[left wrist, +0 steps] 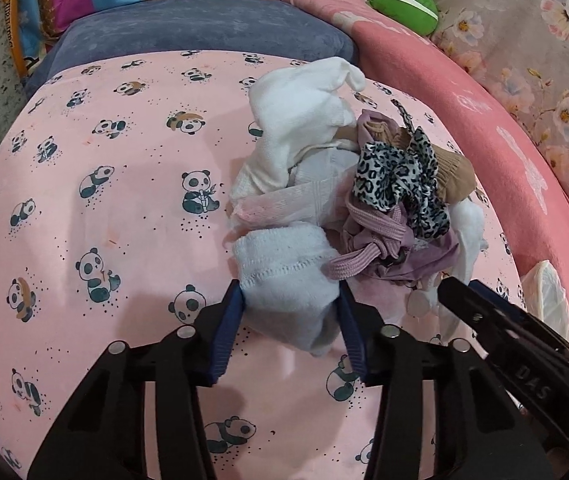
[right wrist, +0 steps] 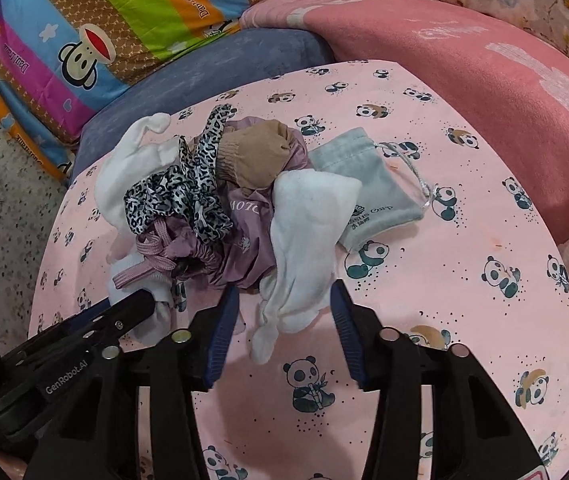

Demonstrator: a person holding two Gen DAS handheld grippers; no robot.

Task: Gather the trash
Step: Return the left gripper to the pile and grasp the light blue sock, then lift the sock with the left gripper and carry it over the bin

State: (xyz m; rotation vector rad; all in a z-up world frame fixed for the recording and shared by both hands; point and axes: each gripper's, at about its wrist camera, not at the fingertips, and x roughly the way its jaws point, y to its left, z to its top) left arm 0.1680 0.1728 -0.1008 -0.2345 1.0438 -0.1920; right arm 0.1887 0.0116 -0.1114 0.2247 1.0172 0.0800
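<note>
White knitted cloth, a small sock-like piece (left wrist: 288, 292), sits pinched between the pads of our left tongs (left wrist: 290, 312), which are closed partway onto it. Our right tongs (right wrist: 284, 312) straddle another white sock (right wrist: 304, 248), jaws half open; we cannot tell whether the pads press it. Both pieces belong to the heap of small garments (left wrist: 364, 184) just ahead of the tongs on the pink panda-print sheet (left wrist: 124, 160). We judge this the grasping step; next comes firming both grips, then lifting clear without dragging the tangled straps.
</note>
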